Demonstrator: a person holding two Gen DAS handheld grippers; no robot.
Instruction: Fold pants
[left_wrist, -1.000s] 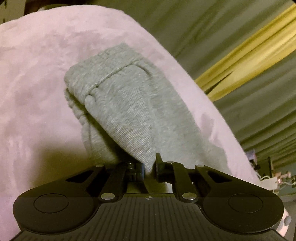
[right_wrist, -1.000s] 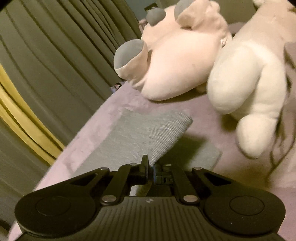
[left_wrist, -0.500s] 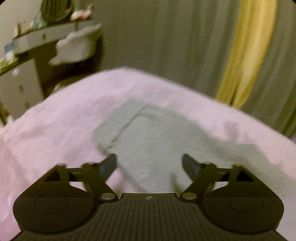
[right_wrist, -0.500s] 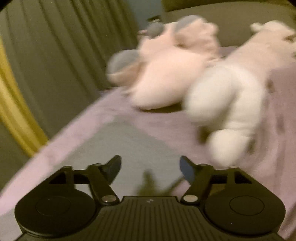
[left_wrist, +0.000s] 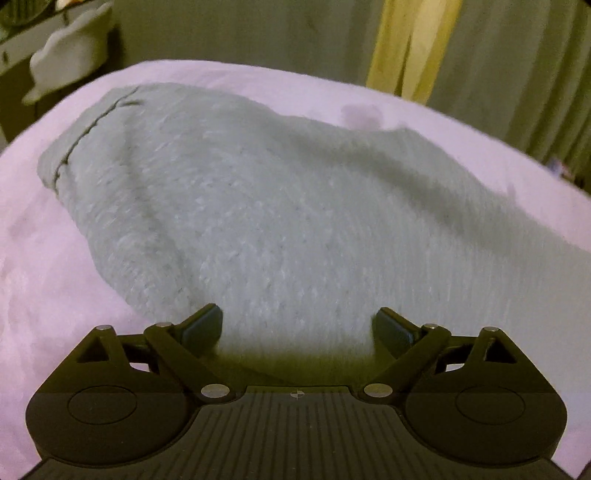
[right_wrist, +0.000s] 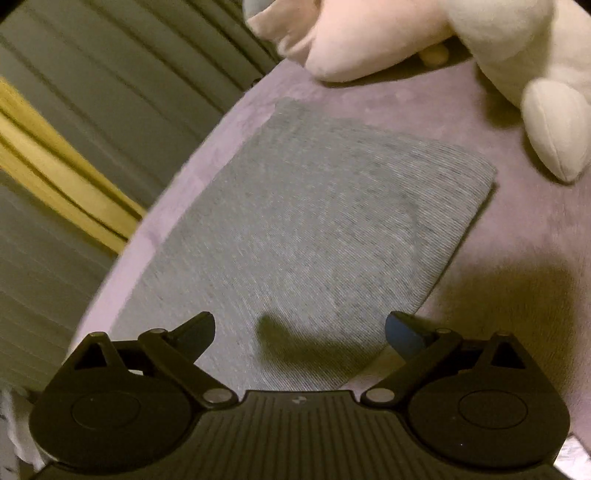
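Observation:
The grey knit pants (left_wrist: 280, 221) lie folded flat on a pink bed cover (left_wrist: 44, 280), their hem with a stitched seam at the far left. My left gripper (left_wrist: 297, 325) hovers over their near edge, jaws still opening wide, nothing pinched between them. In the right wrist view the pants (right_wrist: 317, 229) show as a flat grey rectangle. My right gripper (right_wrist: 301, 328) is above their near end, jaws opening wide too, with cloth below them but not gripped.
Two pale plush toys (right_wrist: 509, 48) lie on the bed beyond the pants. Olive curtains (right_wrist: 110, 74) with a yellow strip (left_wrist: 406, 44) hang along the bed's far side. A white shelf unit (left_wrist: 55, 48) stands past the bed's left end.
Both grippers were shut on the grey cloth and have let it go, jaws spreading wide. The pants dropped flat onto the bed. The left gripper swung round and moved closer over them.

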